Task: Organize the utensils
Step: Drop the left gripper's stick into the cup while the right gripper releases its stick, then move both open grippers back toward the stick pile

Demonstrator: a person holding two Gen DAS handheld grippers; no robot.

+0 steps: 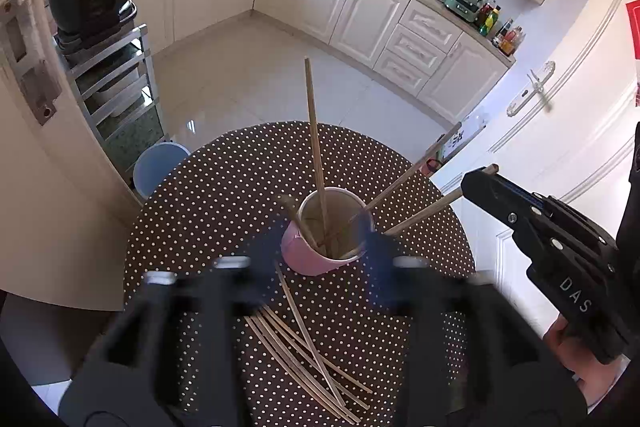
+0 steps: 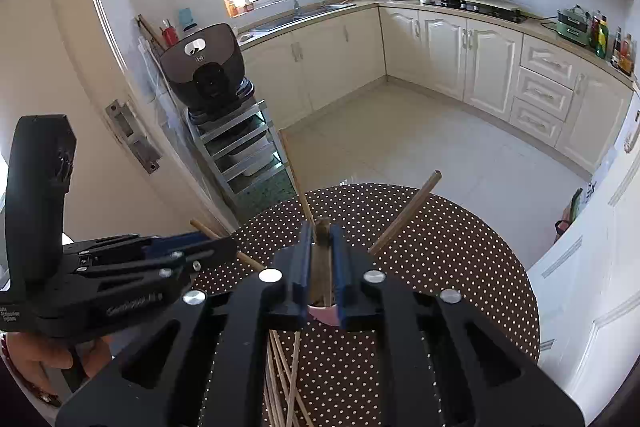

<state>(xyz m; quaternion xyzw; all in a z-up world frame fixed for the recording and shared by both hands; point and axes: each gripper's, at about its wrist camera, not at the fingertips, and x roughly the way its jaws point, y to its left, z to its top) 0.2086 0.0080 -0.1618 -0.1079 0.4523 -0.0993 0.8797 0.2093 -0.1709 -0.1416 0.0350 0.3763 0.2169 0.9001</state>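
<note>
A pink cup (image 1: 308, 255) stands on the round dotted table (image 1: 224, 187) with several wooden chopsticks standing in it. More chopsticks (image 1: 304, 351) lie loose on the table in front of the cup. My left gripper (image 1: 320, 239) is open, its blurred fingers on either side of the cup. My right gripper (image 2: 320, 247) is shut on a chopstick (image 2: 322, 259) whose lower end sits in the cup (image 2: 324, 313). In the left wrist view the right gripper (image 1: 486, 175) holds that chopstick (image 1: 424, 215) from the right.
A blue stool (image 1: 158, 167) stands beside the table's far left edge. A metal rack (image 1: 116, 91) with an appliance on top stands at the left. White doors (image 1: 560, 147) are close on the right. Kitchen cabinets line the far walls.
</note>
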